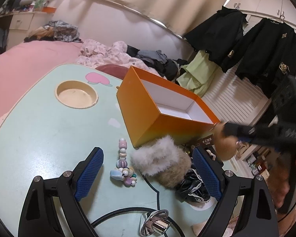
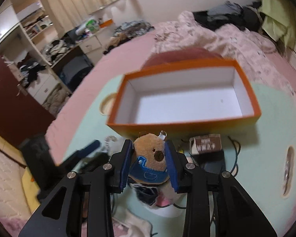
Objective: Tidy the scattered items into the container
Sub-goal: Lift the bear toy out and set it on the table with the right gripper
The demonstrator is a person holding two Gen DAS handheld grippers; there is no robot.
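My right gripper (image 2: 149,150) is shut on a small brown plush bear (image 2: 151,155) in a blue outfit, held in the air just in front of the orange box (image 2: 184,125). The box is open, white inside and empty. In the left wrist view the same bear (image 1: 226,145) hangs blurred at the box's near right corner (image 1: 214,123). My left gripper (image 1: 148,158) stands open low over the table, its pads either side of a bead charm string (image 1: 123,165) and a white and tan furry piece (image 1: 161,161). A glossy black item (image 1: 191,185) lies under the right pad.
The pale green table (image 1: 39,134) has a round wooden recess (image 1: 77,96) at the back left. A brown carton (image 2: 206,144) and dark cables lie right of the bear. A chrome fitting with a black cord (image 1: 156,222) sits near me. A bed with pink covers lies beyond.
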